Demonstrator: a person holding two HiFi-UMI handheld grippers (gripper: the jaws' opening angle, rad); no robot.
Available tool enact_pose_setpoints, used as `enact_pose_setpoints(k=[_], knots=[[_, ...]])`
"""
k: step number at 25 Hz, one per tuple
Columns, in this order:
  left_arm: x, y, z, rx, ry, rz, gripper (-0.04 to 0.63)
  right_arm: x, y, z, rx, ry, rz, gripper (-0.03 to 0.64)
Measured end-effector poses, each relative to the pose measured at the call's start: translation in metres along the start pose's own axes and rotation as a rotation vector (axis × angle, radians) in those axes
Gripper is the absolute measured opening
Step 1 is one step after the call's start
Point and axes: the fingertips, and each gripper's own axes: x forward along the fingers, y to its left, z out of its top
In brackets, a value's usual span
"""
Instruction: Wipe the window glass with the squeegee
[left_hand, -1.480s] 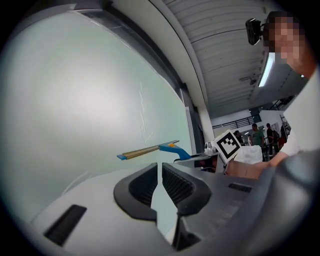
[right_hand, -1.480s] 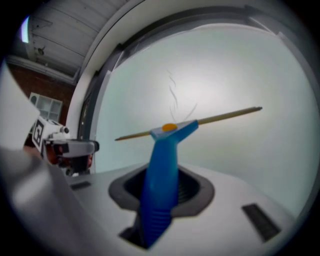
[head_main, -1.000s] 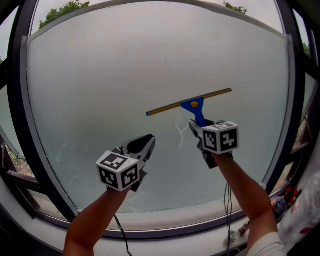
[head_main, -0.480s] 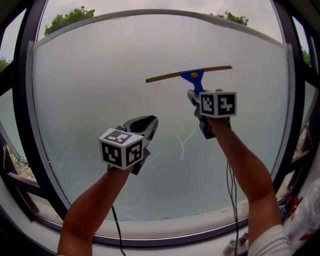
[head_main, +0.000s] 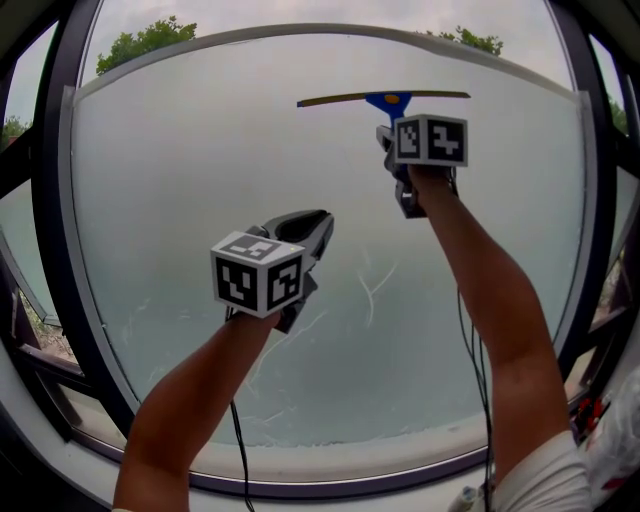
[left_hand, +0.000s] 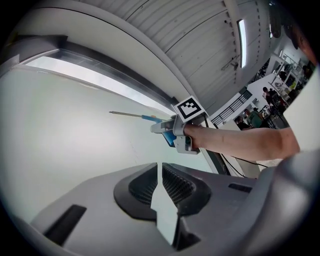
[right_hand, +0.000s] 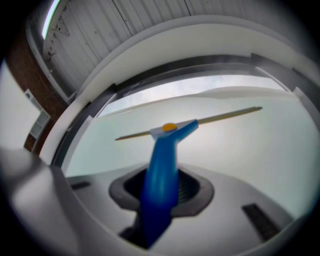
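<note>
Upper right of frame: our right gripper (head_main: 392, 135) clamps squeegee (head_main: 385, 98) at top of glass (head_main: 200, 180); left gripper (head_main: 312, 232) closed, empty. Next, we judge: a pressed downward pull.

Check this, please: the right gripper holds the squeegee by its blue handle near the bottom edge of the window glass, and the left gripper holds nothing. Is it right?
One part is wrong. The squeegee is near the top edge of the window glass, not the bottom; the head view shows it. The rest stands: the right gripper holds it by its blue handle, and the left gripper holds nothing.
</note>
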Motion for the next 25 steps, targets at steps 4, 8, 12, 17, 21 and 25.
enact_pose_setpoints(k=[4, 8, 12, 17, 21, 25], knots=[[0.002, -0.003, 0.008, 0.013, -0.005, -0.014, 0.052, 0.014, -0.016, 0.017, 0.031, 0.001, -0.028, 0.118], [0.002, -0.008, 0.011, 0.018, -0.006, -0.024, 0.052, 0.019, -0.03, 0.026, 0.067, 0.011, -0.049, 0.118], [0.001, -0.01, 0.008, 0.018, -0.002, -0.027, 0.052, 0.024, -0.032, 0.027, 0.072, 0.017, -0.048, 0.118], [0.002, -0.014, 0.004, 0.015, 0.008, -0.041, 0.052, 0.033, -0.028, 0.027, 0.071, 0.028, -0.031, 0.118], [0.002, -0.016, 0.0, 0.008, 0.012, -0.049, 0.052, 0.036, -0.029, 0.023, 0.093, 0.04, -0.011, 0.118], [0.001, -0.017, -0.008, -0.011, 0.019, -0.052, 0.052, 0.037, -0.029, 0.019, 0.117, 0.042, 0.007, 0.118]])
